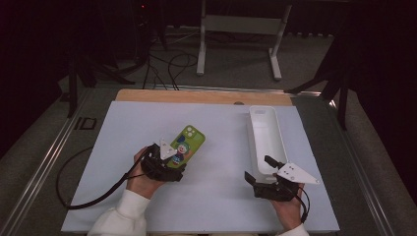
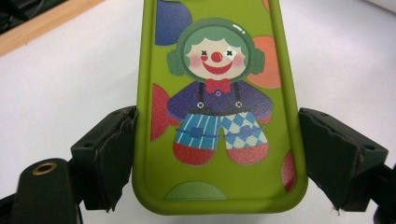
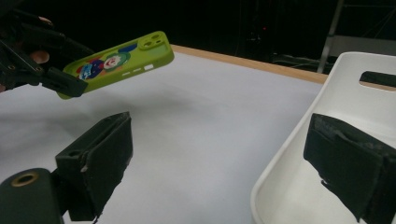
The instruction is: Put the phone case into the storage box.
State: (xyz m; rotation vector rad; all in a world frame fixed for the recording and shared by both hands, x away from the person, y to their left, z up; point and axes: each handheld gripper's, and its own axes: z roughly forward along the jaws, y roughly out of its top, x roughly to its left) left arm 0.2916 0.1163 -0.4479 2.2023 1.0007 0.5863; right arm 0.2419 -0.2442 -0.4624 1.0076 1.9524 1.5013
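Left tongs (image 2: 212, 158) clamping phone case (image 2: 215, 107), right tongs (image 3: 233, 172) open

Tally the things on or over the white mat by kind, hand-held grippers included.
Green phone case: 1
White tray: 1
Hand-held grippers, left hand-held gripper and right hand-held gripper: 2
Total: 4

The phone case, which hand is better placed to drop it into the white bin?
Left. The left gripper already clamps the phone case and holds it lifted off the table. The right gripper is open with nothing in it, one jaw over the bin's near end, so it could steady the bin.
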